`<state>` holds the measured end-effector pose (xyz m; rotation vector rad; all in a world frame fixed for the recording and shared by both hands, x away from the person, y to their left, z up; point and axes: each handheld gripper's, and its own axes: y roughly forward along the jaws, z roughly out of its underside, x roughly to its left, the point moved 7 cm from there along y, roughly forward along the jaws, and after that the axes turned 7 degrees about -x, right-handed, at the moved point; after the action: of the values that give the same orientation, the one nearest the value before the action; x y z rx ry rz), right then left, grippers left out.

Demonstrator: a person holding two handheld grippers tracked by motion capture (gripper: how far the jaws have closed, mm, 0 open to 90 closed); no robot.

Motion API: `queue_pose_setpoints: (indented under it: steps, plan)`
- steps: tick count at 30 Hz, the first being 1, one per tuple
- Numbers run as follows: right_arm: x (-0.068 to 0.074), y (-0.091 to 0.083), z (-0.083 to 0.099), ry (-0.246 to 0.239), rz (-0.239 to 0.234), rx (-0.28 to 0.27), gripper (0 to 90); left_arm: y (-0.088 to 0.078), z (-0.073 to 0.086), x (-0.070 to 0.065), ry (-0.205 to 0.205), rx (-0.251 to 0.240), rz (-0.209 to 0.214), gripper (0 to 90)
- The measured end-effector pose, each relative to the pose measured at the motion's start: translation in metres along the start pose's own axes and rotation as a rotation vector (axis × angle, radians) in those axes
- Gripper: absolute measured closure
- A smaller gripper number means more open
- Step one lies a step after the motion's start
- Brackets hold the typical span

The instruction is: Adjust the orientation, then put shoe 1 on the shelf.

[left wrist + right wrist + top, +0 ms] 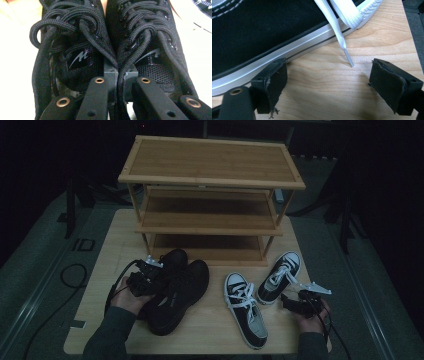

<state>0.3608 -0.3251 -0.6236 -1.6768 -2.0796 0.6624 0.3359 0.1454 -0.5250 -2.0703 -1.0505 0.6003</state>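
A pair of black lace-up shoes (176, 290) lies side by side on the wooden table (105, 255), left of centre. My left gripper (150, 272) reaches into them from the heel end. In the left gripper view its jaws go one into each shoe, and my left gripper (117, 77) is shut on the two touching inner walls of the left shoe (72, 50) and the right shoe (152, 42). My right gripper (295, 301) rests open by the heel of a black-and-white sneaker (280, 276). In the right gripper view, my right gripper (329, 80) has bare table and a white lace tip (349, 59) between its pads, beside the sneaker's side (262, 32).
A second black-and-white sneaker (246, 311) lies between the black pair and the right hand. A three-tier bamboo shoe rack (210, 170) stands at the back of the table, its shelves bare. Cables trail off the table's left edge onto the dark floor.
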Motion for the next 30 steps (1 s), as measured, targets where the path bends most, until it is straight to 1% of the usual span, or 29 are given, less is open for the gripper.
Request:
queue_pose_setpoints:
  steps: [6, 10, 12, 18, 25, 30]
  plan:
    - [0.000, 0.000, 0.000, 0.000, 0.000, 0.000, 14.4, -0.003, -0.008, 0.000, -0.002, -0.023, -0.002, 85.7]
    - [0.000, 0.000, 0.000, 0.000, 0.000, 0.000, 14.4, -0.004, -0.013, -0.001, 0.014, -0.016, -0.011, 85.6]
    - [0.000, 0.000, 0.000, 0.000, 0.000, 0.000, 14.4, -0.004, -0.014, -0.001, 0.022, -0.013, -0.017, 85.6]
    - [0.000, 0.000, 0.000, 0.000, 0.000, 0.000, 14.4, 0.000, -0.020, -0.001, 0.026, -0.012, -0.034, 85.6]
    - [0.000, 0.000, 0.000, 0.000, -0.001, 0.000, 14.3, 0.003, -0.029, -0.001, 0.023, -0.023, -0.041, 85.6]
    - [0.000, 0.000, 0.000, -0.001, -0.002, 0.000, 14.3, 0.009, -0.035, -0.001, 0.022, -0.016, -0.058, 85.5]
